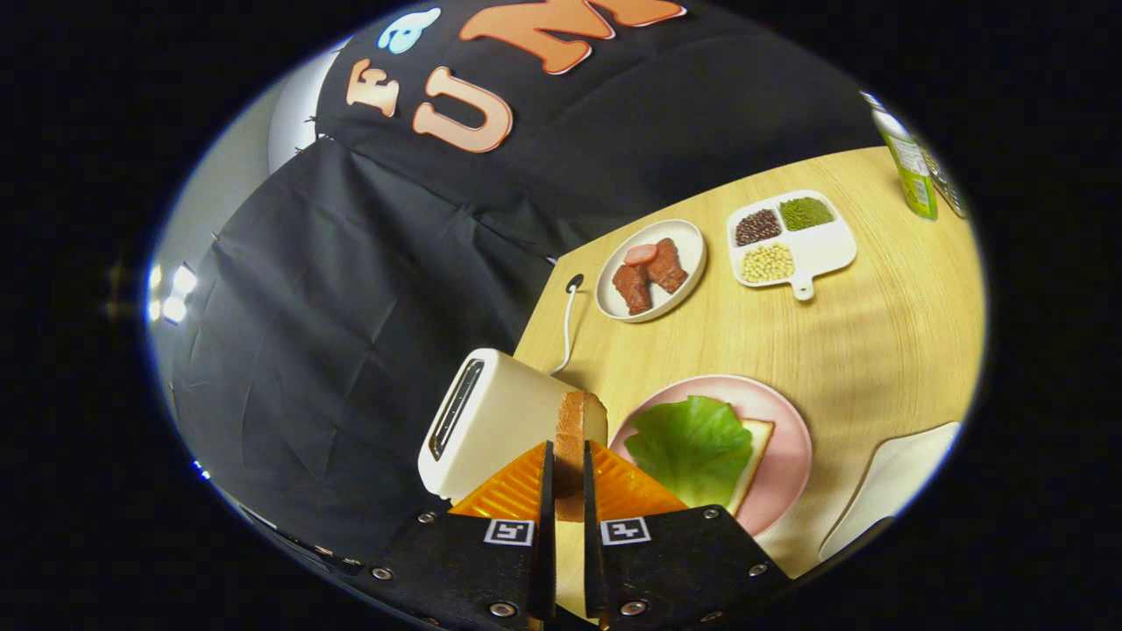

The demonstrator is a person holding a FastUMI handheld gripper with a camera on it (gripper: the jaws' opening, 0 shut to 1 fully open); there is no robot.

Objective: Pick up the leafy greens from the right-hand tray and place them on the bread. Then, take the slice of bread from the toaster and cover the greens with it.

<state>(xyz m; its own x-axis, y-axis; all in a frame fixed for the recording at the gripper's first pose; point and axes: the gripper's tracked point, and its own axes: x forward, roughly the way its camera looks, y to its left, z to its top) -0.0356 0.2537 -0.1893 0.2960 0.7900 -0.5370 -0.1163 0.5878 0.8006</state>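
The wooden table (877, 350) carried everything, and it was seen tilted from the gripper. On its left side stood the white toaster (486, 421), near to the fingers, with its cable going away to the far edge. To the right of the toaster lay the pink plate (789, 438), and on it the lower bread (759, 443) was already covered with the leafy greens (692, 443). So the first half of the task looked finished. Of the right-hand tray (894, 482), a pale corner was showing at the near right, and I could not tell what it held.

Farther away were a small plate with meat pieces (653, 267) and a white divided dish with beans (789, 241); a green bottle (907, 162) stood at the far right.

The gripper (568, 478) was closed on the slice of bread (578, 429): both fingers pressed its two faces, and the slice stood on edge between them. It was just beside the toaster, seemingly out of the slot and not yet over the plate. In my judgement, what remained was to carry the slice to the right, turn it flat and put it down on the greens.
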